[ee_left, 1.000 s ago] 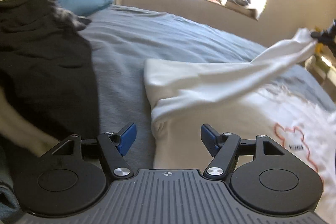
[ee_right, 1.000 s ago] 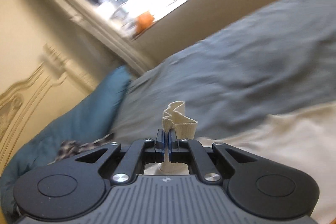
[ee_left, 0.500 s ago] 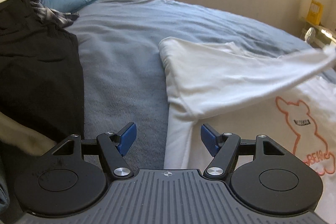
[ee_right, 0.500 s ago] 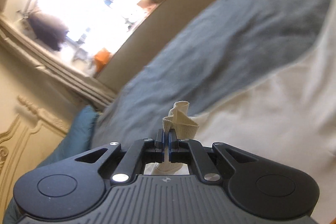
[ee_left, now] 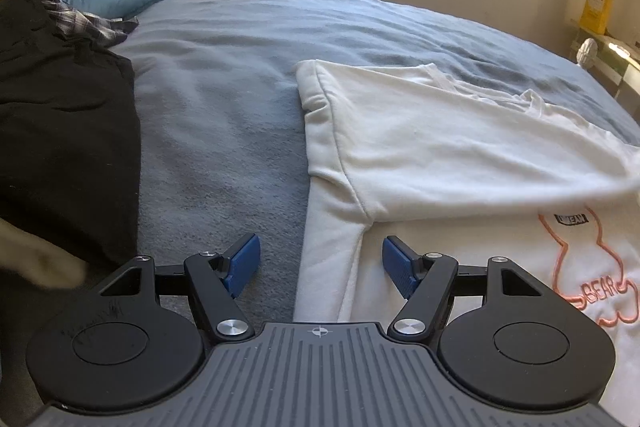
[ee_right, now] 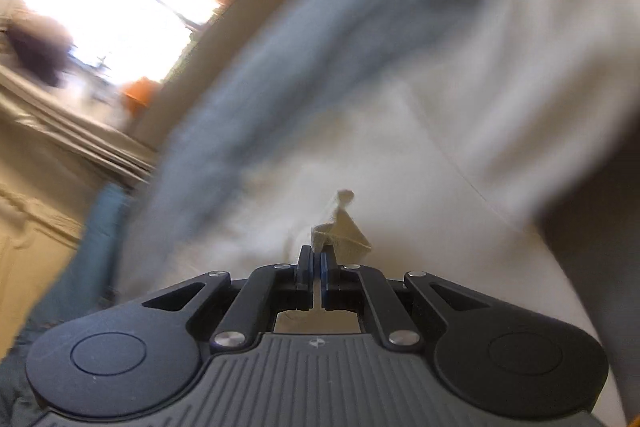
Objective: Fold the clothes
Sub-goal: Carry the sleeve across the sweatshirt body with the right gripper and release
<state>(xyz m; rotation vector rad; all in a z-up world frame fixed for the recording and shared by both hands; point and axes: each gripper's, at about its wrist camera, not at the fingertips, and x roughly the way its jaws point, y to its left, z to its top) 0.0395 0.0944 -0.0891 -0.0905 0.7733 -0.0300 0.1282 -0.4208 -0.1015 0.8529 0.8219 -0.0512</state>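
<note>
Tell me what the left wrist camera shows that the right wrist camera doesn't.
Only the left wrist view shows the open left gripper, the black garment and the orange bear outline print. Only the right wrist view shows the right gripper shut on a beige cuff. Both show the white sweatshirt and grey bedspread.

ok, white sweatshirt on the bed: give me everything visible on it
The white sweatshirt looks like thick, soft fleece, with an orange outline bear print and the word BEAR on its front. It lies flat on the grey blanket, one sleeve folded across the chest and covering the top of the print. The right gripper is shut on a bunched bit of its fabric; that view is blurred. The left gripper hangs open over its near side edge, not gripping it.
</note>
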